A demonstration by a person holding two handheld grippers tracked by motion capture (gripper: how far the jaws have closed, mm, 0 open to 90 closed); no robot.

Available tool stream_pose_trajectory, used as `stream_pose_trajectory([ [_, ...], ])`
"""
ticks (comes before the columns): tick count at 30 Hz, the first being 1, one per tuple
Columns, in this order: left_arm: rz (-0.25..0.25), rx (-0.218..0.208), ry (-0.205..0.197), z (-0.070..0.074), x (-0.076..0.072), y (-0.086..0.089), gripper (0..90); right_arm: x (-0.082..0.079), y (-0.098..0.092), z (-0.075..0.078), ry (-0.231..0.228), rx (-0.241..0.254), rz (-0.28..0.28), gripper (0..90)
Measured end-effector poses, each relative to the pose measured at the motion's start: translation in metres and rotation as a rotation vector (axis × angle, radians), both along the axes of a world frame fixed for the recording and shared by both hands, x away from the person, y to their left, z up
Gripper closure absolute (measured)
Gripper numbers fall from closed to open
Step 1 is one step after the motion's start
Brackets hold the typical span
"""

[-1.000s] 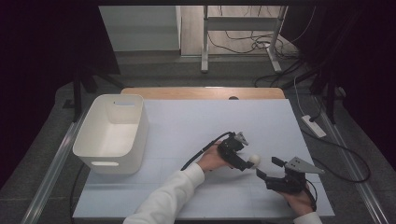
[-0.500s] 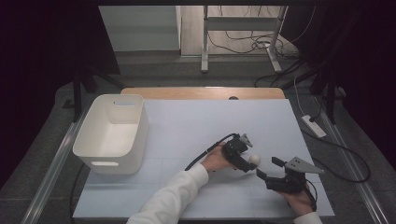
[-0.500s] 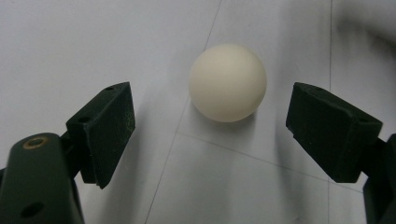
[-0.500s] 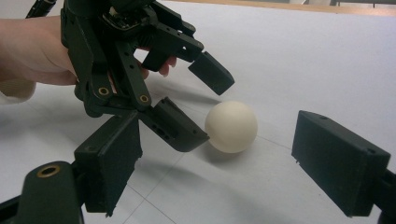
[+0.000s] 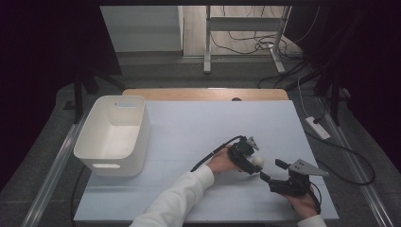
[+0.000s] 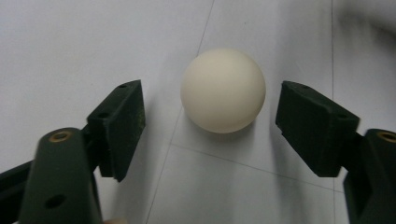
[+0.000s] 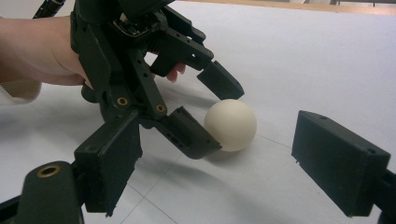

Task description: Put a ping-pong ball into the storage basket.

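Left gripper (image 5: 253, 163), jaws just closing, is bracketing the cream ball (image 5: 257, 161) untouched on a white tabletop (image 5: 198, 123) (dark room); right gripper (image 5: 270, 171) is gaping.

In the right gripper view, the right gripper's (image 7: 233, 163) two black jaws stand wide apart, and beyond them the left gripper's (image 7: 215, 114) black jaws, just closing, bracket a small cream-white smooth ball (image 7: 231, 124) on the white table (image 7: 303, 60).
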State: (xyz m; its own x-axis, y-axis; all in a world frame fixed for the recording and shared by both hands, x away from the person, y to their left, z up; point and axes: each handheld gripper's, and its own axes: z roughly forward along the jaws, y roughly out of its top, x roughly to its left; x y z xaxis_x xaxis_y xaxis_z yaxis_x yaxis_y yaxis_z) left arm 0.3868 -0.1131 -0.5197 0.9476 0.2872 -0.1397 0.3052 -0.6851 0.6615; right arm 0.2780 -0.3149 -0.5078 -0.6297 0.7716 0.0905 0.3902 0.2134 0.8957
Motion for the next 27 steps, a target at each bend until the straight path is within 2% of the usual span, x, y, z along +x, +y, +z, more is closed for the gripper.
stream_pose_trajectory([
  [8,-0.017,-0.006,0.004,-0.0014,0.0007,-0.0032,37.3,0.0,-0.0003,-0.0002,0.001,-0.003,-0.001,15.9],
  [14,-0.03,-0.015,-0.003,-0.0013,-0.0004,-0.0053,49.7,-0.0003,-0.0006,-0.0003,0.002,-0.002,-0.001,15.9],
  [21,-0.032,-0.017,0.001,-0.0004,0.0004,-0.0039,50.8,-0.0003,-0.001,-0.0004,0.002,-0.002,-0.001,15.9],
  [27,-0.024,-0.018,-0.016,0.0042,0.0014,0.0013,50.9,-0.0001,-0.0016,-0.0005,0.002,-0.006,-0.003,15.9],
])
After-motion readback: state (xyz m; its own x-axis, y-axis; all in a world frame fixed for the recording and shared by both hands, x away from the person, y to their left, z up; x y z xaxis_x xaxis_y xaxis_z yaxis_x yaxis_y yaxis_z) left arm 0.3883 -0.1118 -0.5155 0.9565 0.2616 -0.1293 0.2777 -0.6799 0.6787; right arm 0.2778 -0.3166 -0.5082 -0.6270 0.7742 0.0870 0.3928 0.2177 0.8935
